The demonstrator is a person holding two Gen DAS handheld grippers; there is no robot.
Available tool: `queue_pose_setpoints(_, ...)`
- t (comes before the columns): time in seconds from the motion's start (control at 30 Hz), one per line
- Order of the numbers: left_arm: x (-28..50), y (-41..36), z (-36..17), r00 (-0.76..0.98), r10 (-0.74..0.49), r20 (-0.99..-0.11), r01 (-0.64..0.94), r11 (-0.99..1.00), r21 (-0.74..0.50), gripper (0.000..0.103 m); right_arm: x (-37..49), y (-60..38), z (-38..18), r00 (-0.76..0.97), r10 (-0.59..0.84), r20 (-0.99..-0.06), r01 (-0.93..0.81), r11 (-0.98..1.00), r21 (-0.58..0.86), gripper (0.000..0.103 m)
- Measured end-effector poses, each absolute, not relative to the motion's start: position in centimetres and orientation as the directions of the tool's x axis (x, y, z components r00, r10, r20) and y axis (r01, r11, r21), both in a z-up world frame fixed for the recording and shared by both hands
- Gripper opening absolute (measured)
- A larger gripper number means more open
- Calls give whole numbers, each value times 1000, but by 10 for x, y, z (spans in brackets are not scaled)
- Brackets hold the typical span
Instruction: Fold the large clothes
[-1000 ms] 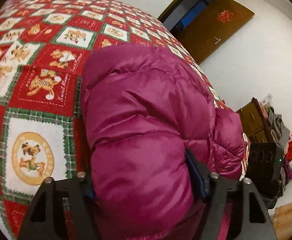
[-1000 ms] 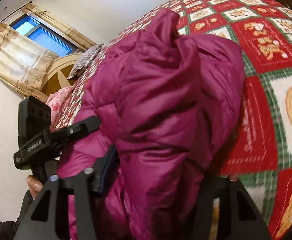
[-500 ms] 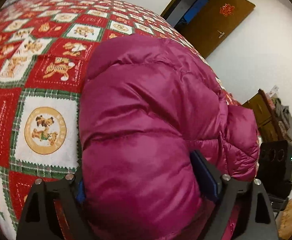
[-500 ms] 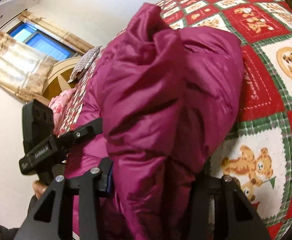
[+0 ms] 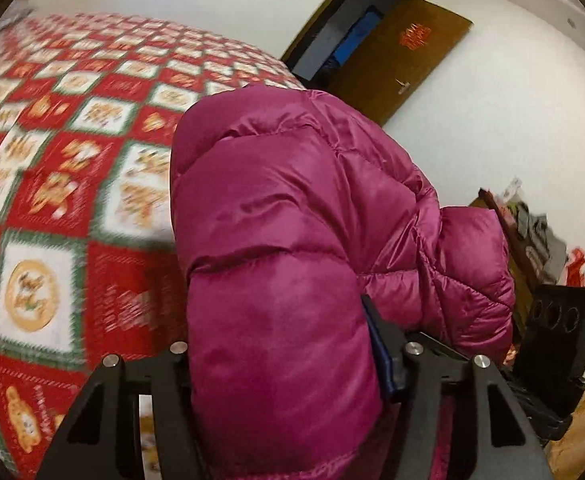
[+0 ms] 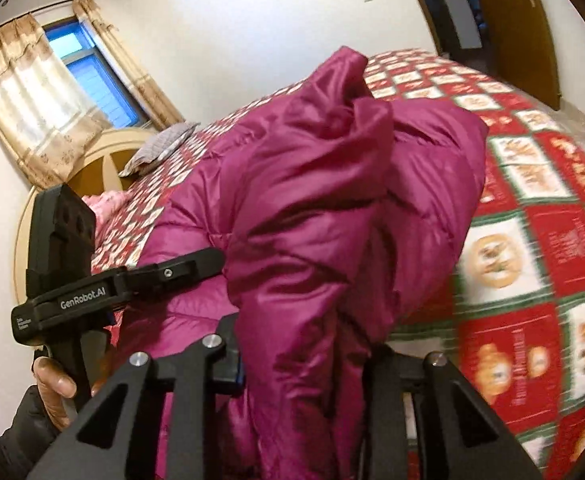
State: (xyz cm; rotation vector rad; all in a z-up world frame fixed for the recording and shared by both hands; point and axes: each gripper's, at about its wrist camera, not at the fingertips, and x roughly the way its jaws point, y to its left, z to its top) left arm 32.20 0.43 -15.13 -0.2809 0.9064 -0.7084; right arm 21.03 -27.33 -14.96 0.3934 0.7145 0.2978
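Both tongs, the left gripper (image 5: 280,368) and the right gripper (image 6: 304,364), have just been closing and clamp the magenta puffer jacket (image 5: 292,240), bunched near the bed's (image 5: 36,292) near edge. Mid-fold lift; next, carry the held hem across evenly.

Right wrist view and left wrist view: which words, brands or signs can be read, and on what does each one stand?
"GenRobot.AI": white print on the black left gripper, right wrist view.
Small white label beside it: too small to read.
Red ornament on the brown wooden door: no legible characters.
Lettering on the red patchwork quilt: blurred.
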Motion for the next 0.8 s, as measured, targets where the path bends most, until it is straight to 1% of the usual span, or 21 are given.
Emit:
queue_pose_setpoints(0.07,318,-14,-146,416,-650,-636,463,753,-468,60,205,-289,-151,731,366,-576,-106,895,434,32)
queue_pose_setpoints(0.23,311,-54,-147,394,-622,-677,482,767,-424,60,190,-328,-160,739,322,-591,-37,896,442,32)
queue_pose_setpoints(0.5,307,-90,-152,402,-561,-724,451,809,-377,60,181,-345,-155,738,250,-626,25,918,396,32)
queue_pose_setpoints(0.8,315,-136,-154,385,-568,-728,448,804,-391,60,188,-372,-144,746,167,-644,74,941,330,32)
